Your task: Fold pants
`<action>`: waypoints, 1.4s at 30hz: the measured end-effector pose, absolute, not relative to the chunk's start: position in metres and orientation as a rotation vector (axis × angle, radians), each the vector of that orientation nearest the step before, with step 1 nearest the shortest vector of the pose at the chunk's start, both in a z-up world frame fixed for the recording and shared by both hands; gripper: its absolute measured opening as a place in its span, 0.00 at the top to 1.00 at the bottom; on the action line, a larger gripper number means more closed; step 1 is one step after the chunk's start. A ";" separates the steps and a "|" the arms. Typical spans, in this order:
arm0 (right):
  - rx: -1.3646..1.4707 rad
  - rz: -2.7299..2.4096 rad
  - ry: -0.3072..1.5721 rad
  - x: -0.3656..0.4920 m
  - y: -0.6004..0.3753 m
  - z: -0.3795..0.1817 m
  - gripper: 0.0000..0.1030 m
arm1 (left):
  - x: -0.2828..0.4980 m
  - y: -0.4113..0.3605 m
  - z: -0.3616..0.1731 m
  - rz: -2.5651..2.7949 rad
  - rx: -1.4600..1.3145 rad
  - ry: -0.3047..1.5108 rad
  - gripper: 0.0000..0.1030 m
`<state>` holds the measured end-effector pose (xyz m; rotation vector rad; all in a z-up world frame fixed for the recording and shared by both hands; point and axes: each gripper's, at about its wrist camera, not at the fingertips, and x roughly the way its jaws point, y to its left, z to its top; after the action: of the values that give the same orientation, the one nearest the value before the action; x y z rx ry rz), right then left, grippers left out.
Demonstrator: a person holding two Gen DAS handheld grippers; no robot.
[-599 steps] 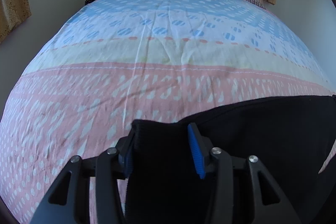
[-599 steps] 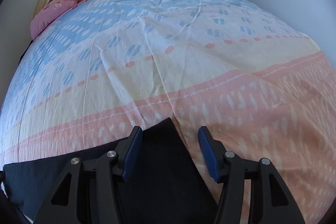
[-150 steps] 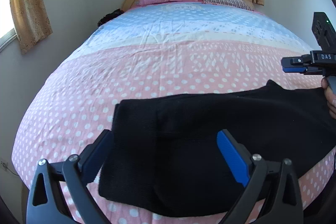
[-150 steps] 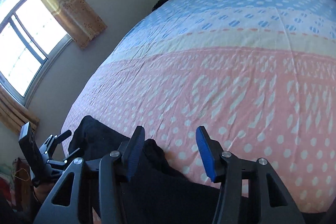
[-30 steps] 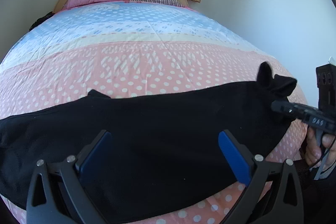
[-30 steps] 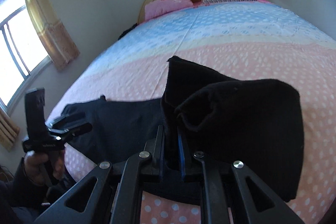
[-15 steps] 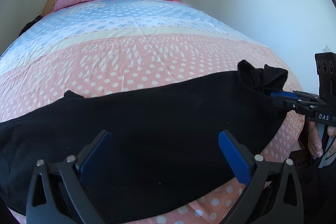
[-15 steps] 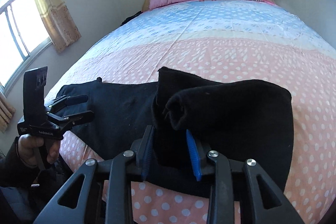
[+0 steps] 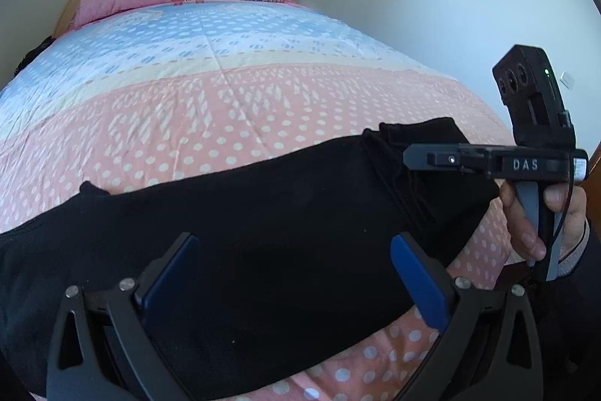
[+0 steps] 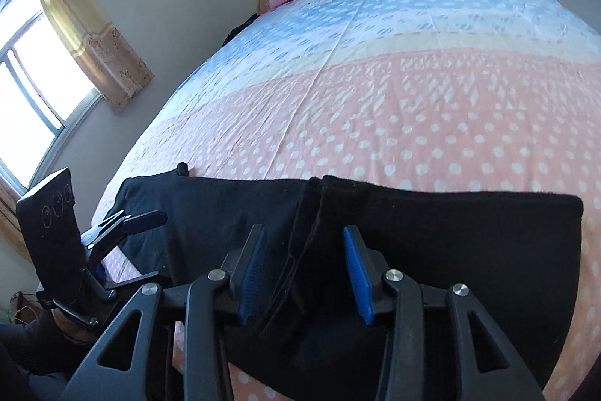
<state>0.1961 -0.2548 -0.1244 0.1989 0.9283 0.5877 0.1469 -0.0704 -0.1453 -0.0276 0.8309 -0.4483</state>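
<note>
The black pants (image 10: 432,250) lie on the bed (image 10: 375,81). The right gripper (image 10: 306,269) is opening, fingers not pressing the fold between them. At 9 o'clock, the left gripper (image 9: 296,273) stands released above the pants.

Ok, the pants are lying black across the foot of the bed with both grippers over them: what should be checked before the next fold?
1. Right gripper lets go: ok, jaws opening, pads off the cloth.
2. Left gripper free: ok, open, holding nothing.
3. Pants flat on the bed: ok across the middle.
4. Folded end lying on the pants: ok, edges roughly square.
5. Far end of the pants fully on the bed: cannot tell.
</note>
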 end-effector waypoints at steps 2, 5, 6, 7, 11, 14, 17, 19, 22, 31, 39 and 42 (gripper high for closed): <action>0.132 0.539 0.917 0.181 -0.257 -0.119 0.58 | 0.153 -0.074 -0.145 -0.442 -0.026 0.832 0.00; 0.078 0.526 0.886 0.156 -0.256 -0.111 0.58 | 0.161 -0.074 -0.149 -0.425 -0.047 0.845 0.00; 0.066 0.531 0.878 0.150 -0.255 -0.112 0.58 | 0.162 -0.075 -0.150 -0.423 -0.055 0.851 0.00; 0.054 0.535 0.873 0.145 -0.252 -0.113 0.58 | 0.163 -0.075 -0.152 -0.420 -0.060 0.858 0.00; -0.013 0.557 0.889 0.136 -0.232 -0.124 0.58 | 0.160 -0.078 -0.151 -0.419 -0.050 0.863 0.00; -0.067 0.534 0.913 0.132 -0.225 -0.133 0.75 | 0.158 -0.077 -0.147 -0.415 -0.048 0.853 0.00; -0.075 0.529 0.908 0.129 -0.224 -0.132 0.90 | 0.160 -0.073 -0.147 -0.407 -0.063 0.857 0.00; -0.071 0.528 0.891 0.125 -0.223 -0.127 0.93 | 0.160 -0.071 -0.148 -0.410 -0.075 0.859 0.00; -0.104 0.534 0.909 0.123 -0.218 -0.132 0.93 | 0.162 -0.073 -0.148 -0.422 -0.080 0.863 0.00; -0.096 0.526 0.864 0.116 -0.242 -0.122 0.68 | 0.171 -0.109 -0.143 -0.499 -0.049 0.866 0.00; 0.167 0.327 0.634 0.107 -0.331 -0.098 0.61 | 0.192 -0.153 -0.153 -0.570 -0.100 0.938 0.14; 0.210 0.286 0.622 0.109 -0.342 -0.102 0.60 | 0.195 -0.167 -0.157 -0.585 -0.114 0.963 0.23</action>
<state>0.1086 -0.3423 -0.1018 0.2103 0.6224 0.2862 0.1951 -0.1674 -0.1572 -0.1140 0.9634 -0.5850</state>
